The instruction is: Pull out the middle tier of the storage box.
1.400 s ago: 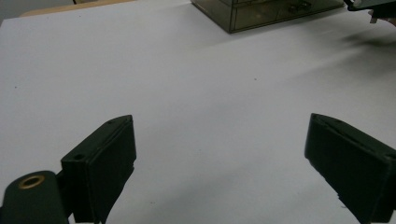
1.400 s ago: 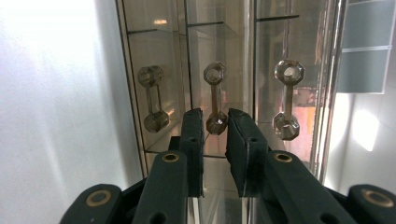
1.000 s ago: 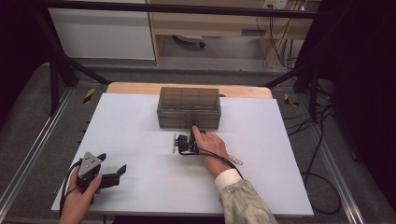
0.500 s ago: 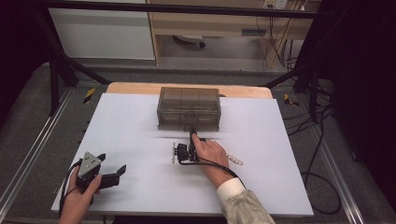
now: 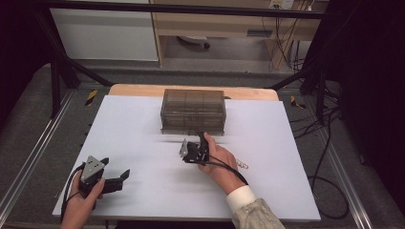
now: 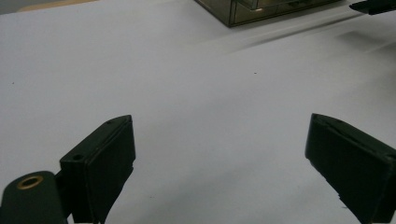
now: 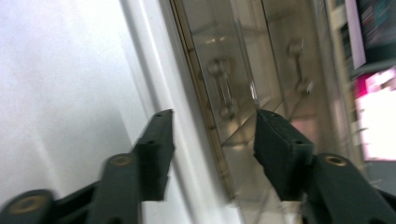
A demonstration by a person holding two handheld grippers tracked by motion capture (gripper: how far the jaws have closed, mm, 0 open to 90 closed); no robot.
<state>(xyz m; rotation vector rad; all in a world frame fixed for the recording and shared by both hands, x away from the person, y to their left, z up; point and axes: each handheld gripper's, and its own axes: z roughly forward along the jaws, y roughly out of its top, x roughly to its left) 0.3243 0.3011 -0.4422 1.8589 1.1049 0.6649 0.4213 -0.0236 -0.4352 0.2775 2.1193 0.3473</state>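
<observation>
My right gripper (image 5: pixel 202 139), jaws just opened and empty, hovers before the smoky clear drawer box (image 5: pixel 193 110) at the table's far middle. I should centre one drawer handle (image 7: pixel 222 87) between the jaws before closing. My left gripper (image 5: pixel 119 177) rests open.

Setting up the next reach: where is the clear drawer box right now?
In the high view the clear drawer box sits at the table's far middle, just beyond the right gripper.
</observation>
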